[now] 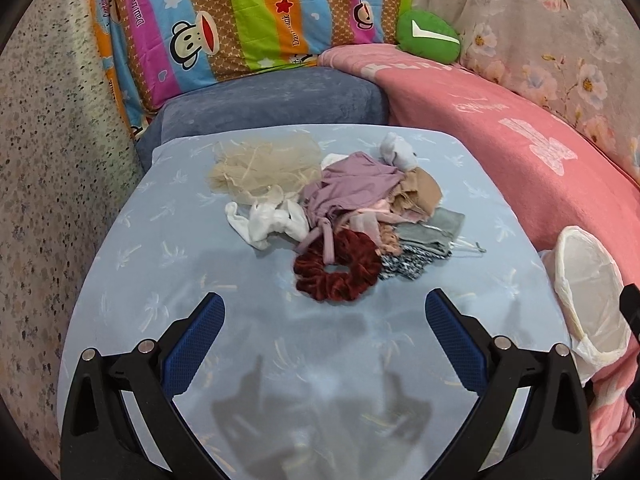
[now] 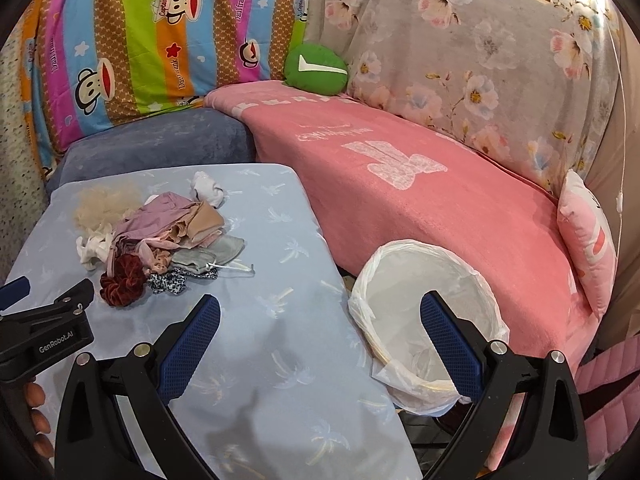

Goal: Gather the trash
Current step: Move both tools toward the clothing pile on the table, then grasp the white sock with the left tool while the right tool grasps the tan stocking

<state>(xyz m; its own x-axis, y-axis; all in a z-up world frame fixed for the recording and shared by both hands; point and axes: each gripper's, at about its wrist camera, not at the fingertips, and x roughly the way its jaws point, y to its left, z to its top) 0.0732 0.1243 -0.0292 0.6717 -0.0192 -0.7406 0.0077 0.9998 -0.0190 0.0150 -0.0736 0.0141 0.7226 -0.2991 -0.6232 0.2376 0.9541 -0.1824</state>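
A heap of cloth scraps [image 1: 352, 196] lies on the light blue table cover [image 1: 168, 264]: beige netting [image 1: 260, 164], a white piece [image 1: 268, 220], lilac fabric, grey and patterned bits, and a dark red velvet scrunchie [image 1: 338, 266] at the front. My left gripper [image 1: 324, 320] hovers open just short of the scrunchie, nothing between its fingers. In the right wrist view the same heap [image 2: 160, 236] sits to the left, and my right gripper [image 2: 320, 320] is open over the table's right edge and a white-lined bin [image 2: 428, 312].
The bin [image 1: 588, 292] stands to the right of the table, against a pink-blanketed sofa [image 2: 420, 184]. A blue cushion [image 1: 272, 104], a striped cartoon quilt [image 1: 240, 20], a green pillow [image 2: 316, 66] and a pink pillow [image 2: 588, 236] lie behind. A hand [image 2: 36, 412] holds the left gripper.
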